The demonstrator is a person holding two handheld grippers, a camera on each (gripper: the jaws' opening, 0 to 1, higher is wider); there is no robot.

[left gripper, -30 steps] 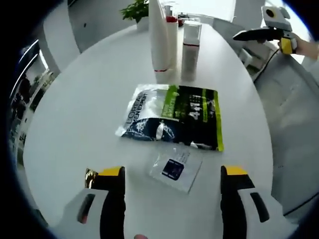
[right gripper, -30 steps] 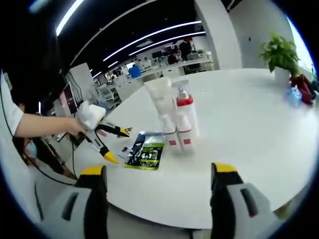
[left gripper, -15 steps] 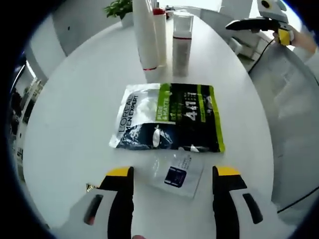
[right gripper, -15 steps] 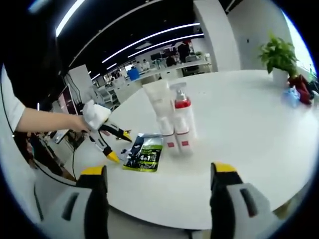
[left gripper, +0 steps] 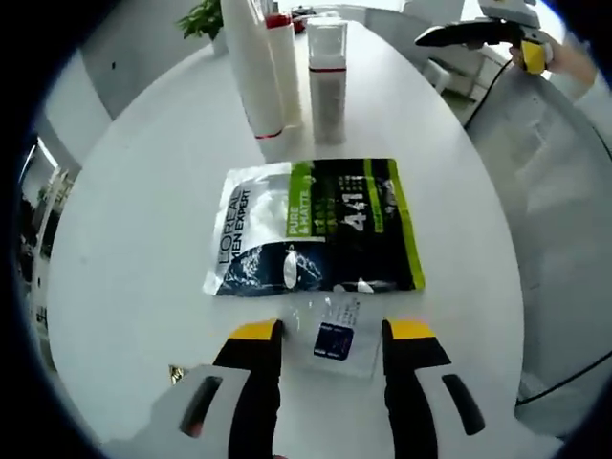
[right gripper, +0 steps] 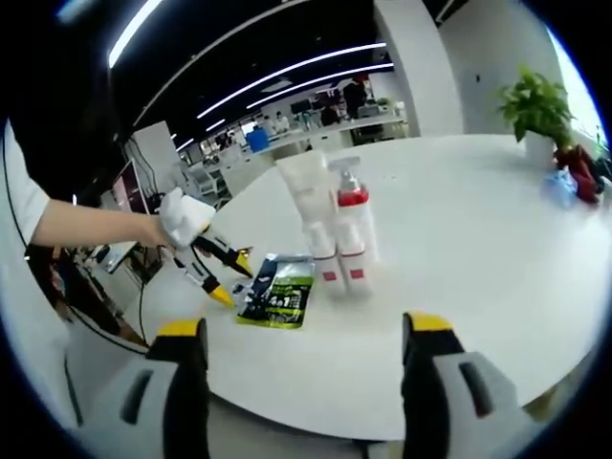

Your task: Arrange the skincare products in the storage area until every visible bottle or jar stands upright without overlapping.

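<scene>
A white tube, a red-collared pump bottle and a clear-capped bottle stand upright together at the far side of the white round table. A dark and green L'Oreal pouch lies flat nearer me. A small clear sachet lies between the jaws of my left gripper, which is open but narrow. My right gripper is open and holds nothing, off the table's edge. From it I see the tube, pump bottle, pouch and left gripper.
A potted plant and a red object sit at the table's far side. A small gold scrap lies by my left jaw. The right gripper shows beyond the table edge. A person's arm holds the left gripper.
My left gripper has moved forward over the sachet and its jaws have narrowed around it. The right gripper has barely moved.
</scene>
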